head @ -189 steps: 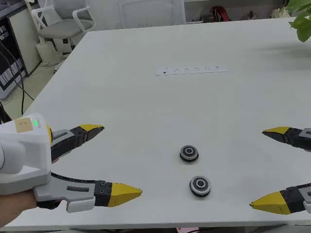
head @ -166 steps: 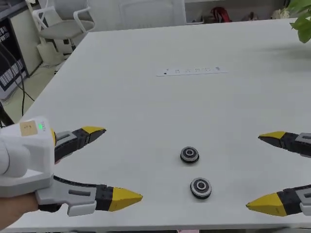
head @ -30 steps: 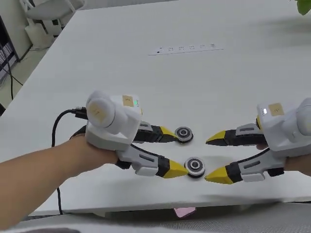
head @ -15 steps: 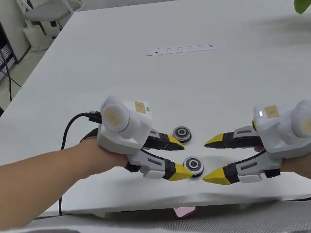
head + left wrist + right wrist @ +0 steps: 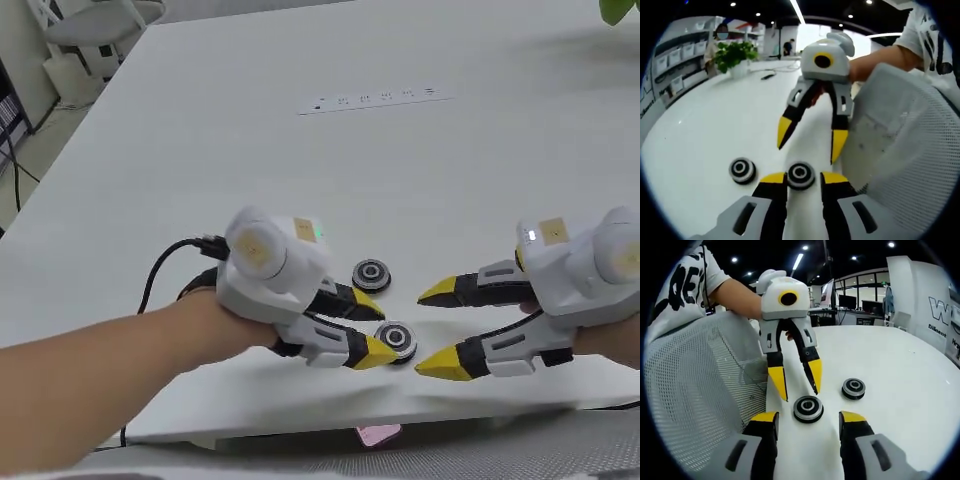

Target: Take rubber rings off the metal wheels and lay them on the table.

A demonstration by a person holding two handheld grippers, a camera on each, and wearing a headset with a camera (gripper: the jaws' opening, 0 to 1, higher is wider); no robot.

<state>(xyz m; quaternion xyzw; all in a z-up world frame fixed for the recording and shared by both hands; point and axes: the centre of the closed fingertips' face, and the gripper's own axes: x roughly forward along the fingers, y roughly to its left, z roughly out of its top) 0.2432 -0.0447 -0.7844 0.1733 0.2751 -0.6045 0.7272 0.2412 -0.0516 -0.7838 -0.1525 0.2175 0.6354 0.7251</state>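
**Both grippers open around the near wheel**

The left gripper [image 5: 381, 331] pointed right, its jaws released and parted narrowly, the yellow tips flanking the near wheel [image 5: 398, 340]. Whether they touched it could not be told. The right gripper [image 5: 420, 333] faced it from the right, jaws spread wider and holding nothing, tips just beside the same wheel. The far wheel [image 5: 371, 274] lay near it, a little farther and to the left, apart from both tools. Each wheel carried its black rubber ring and lay flat on the white table [image 5: 250, 150], close to the near edge.

A black cable [image 5: 165, 275] ran from the left gripper across the tabletop. A white power strip [image 5: 380, 98] lay well beyond the wheels, and a green plant [image 5: 625, 8] stood at the far right corner. A white chair [image 5: 95, 20] stood off the far left corner.

In the left gripper view, a mesh chair back [image 5: 910, 145] crowded the right side beside the table edge. In the right gripper view, a wall panel [image 5: 940, 285] bore a large "W"; smaller lettering below was too blurred to read. The person's shirt [image 5: 680, 285] showed dark block letters, cut off.
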